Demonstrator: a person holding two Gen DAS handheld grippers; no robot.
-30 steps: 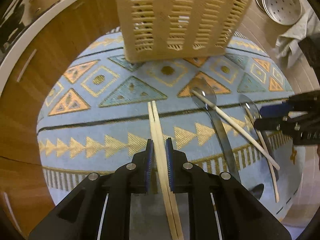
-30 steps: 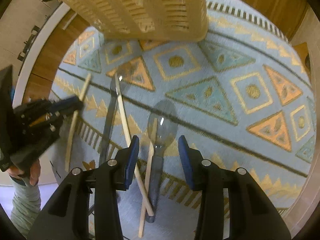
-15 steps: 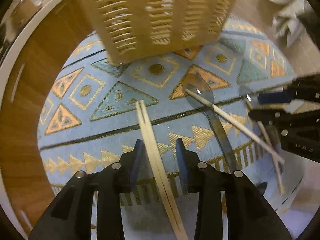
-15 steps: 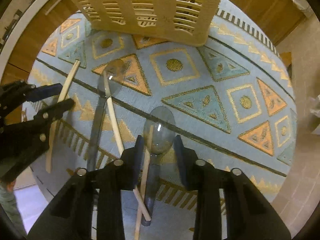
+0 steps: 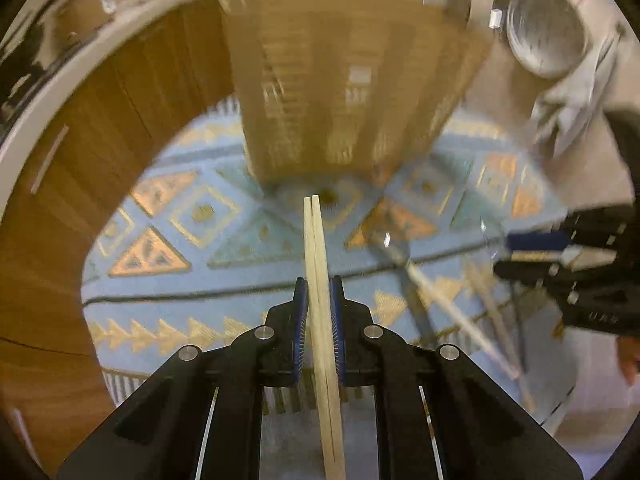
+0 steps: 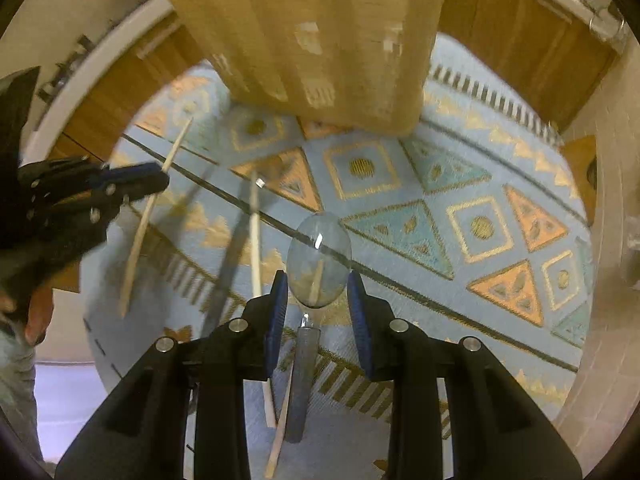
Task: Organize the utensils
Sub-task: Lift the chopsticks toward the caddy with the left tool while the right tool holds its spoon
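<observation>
My left gripper (image 5: 319, 292) is shut on a pair of wooden chopsticks (image 5: 316, 248) and holds them above the patterned mat, tips toward the beige slotted utensil basket (image 5: 348, 80). In the right wrist view the left gripper (image 6: 156, 178) and its chopsticks (image 6: 150, 208) show at the left. My right gripper (image 6: 317, 290) is open, its jaws on either side of a metal spoon (image 6: 318, 264) that lies on the mat. A second spoon (image 6: 228, 256) and loose chopsticks (image 6: 254, 248) lie left of it. The basket (image 6: 320, 36) stands behind.
The blue patterned mat (image 6: 460, 216) lies on a wooden table (image 5: 52, 240). A metal strainer (image 5: 544, 36) and a grey cloth (image 5: 572, 104) sit at the far right in the left wrist view. The right gripper (image 5: 516, 254) shows at that view's right edge.
My left gripper opened briefly, then shut on the chopstick pair and lifted it off the mat. My right gripper moved down around the spoon and narrowed, still open.
</observation>
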